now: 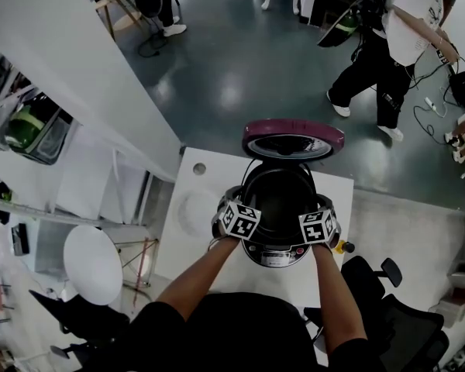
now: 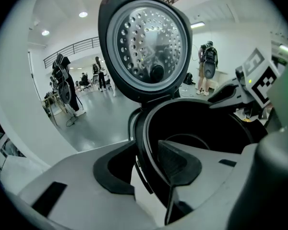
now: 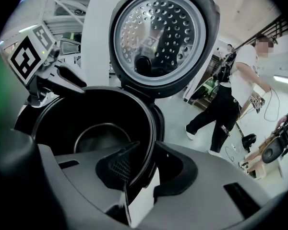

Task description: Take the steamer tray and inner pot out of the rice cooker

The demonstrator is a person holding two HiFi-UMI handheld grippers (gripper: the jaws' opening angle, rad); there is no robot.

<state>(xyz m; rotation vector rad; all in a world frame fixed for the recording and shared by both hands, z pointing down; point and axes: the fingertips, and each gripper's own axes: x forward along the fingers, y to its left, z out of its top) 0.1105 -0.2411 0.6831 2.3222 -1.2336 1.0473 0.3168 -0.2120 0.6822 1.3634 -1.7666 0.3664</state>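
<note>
1. Plainly, the inner pot (image 1: 281, 196) sits down in the rice cooker (image 1: 279, 256) on the white table (image 1: 217, 177), with the lid (image 1: 293, 139) tipped up behind it; a pale round shape (image 1: 192, 211) on the table left of the cooker may be the steamer tray, though I cannot be sure.
2. The left gripper (image 2: 144, 159) straddles the pot's left rim, one jaw inside and one outside; the jaws are spread, with a light gap at the outer pad, so there is no pinch yet.
3. The right gripper (image 3: 146, 159) straddles the opposite rim with narrower jaws; a pale sliver shows beside its outer pad, so by my reading it is not pressing either.
4. Lifting before both sides bite is the first risk; the thin, smooth rim would likely slip out and the pot drop back.
5. If one side grips first, the pot could tilt and jam against the cooker wall, or drag the cooker across the table.
6. An outer jaw might catch the cooker's own lip; the whole cooker would then rise.
7. A lift that drifts toward the lid could strike it; a straight-up lift looks safest.
</note>
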